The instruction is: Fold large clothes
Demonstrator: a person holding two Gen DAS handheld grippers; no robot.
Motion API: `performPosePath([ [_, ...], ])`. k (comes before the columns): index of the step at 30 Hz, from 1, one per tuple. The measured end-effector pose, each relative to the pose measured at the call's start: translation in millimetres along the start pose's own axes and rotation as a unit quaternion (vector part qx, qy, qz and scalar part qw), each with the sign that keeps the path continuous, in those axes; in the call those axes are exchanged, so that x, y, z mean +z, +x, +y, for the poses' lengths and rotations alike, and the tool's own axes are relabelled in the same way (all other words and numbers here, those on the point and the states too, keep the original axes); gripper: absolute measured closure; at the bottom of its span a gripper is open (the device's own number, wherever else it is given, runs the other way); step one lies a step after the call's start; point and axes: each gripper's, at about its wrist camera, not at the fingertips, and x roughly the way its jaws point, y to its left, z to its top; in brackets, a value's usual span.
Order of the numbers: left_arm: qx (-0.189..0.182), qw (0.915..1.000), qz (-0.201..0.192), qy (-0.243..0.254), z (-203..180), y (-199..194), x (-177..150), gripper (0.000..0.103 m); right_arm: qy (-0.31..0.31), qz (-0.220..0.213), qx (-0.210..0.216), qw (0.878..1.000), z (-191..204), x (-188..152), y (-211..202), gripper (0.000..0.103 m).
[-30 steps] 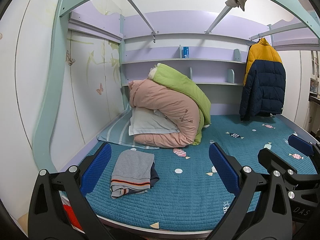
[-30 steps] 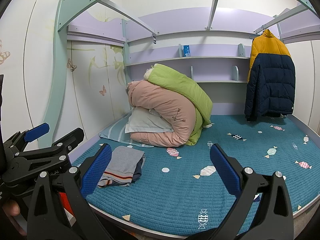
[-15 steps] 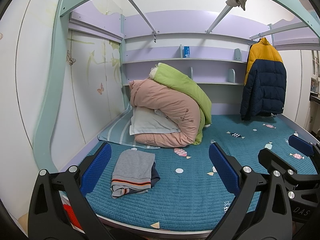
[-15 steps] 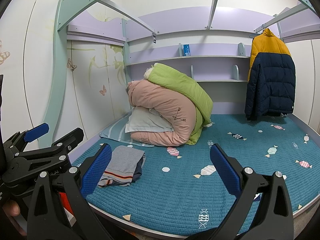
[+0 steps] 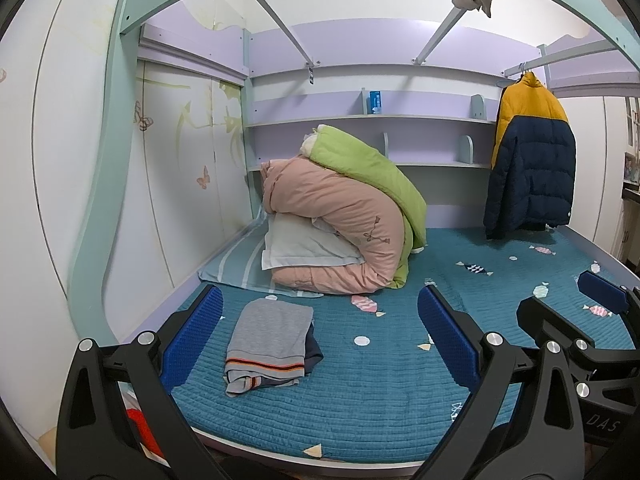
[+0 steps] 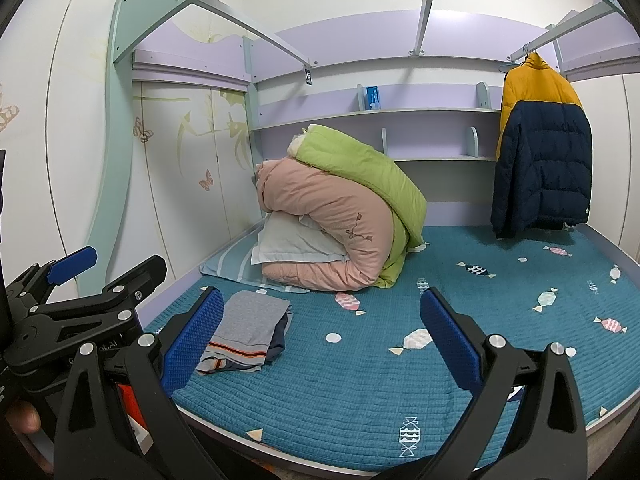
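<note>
A folded grey garment with an orange-striped hem (image 5: 269, 345) lies on the teal bed cover (image 5: 380, 384), on top of a dark folded piece, near the front left; it also shows in the right wrist view (image 6: 245, 330). My left gripper (image 5: 320, 336) is open and empty, held back from the bed's front edge. My right gripper (image 6: 320, 336) is open and empty too, to the right of the left one. The right gripper's body (image 5: 592, 328) shows at the right of the left wrist view.
Rolled pink and green quilts (image 5: 344, 220) and a pillow are piled at the back left of the bed. A yellow and navy puffer jacket (image 5: 532, 164) hangs from a rail at the back right. Lilac shelves (image 5: 368, 120) line the back wall. A bunk frame runs overhead.
</note>
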Motion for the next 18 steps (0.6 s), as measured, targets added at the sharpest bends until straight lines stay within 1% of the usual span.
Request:
performPosePath([
  [4,0.004,1.0000,0.003,0.003,4.1,3.8,-1.4,0.005,0.006,0.002,0.000,1.000,0.6,-3.8,4.6,0.008],
  [10,0.008,0.9998,0.010,0.016,-4.1,20.2,-2.8,0.005,0.023,0.009,-0.002,1.000,-7.7,-9.1,15.4,0.008],
  [15,0.018,0.9992,0.017,0.030,-16.9,41.3,-5.0,0.005,0.043,0.020,-0.004,0.999,-21.4,-15.9,30.9,0.008],
  [18,0.018,0.9988,0.028,0.037,-24.4,59.2,-6.1,0.005,0.054,0.027,-0.005,0.998,-31.6,-19.5,42.3,0.008],
])
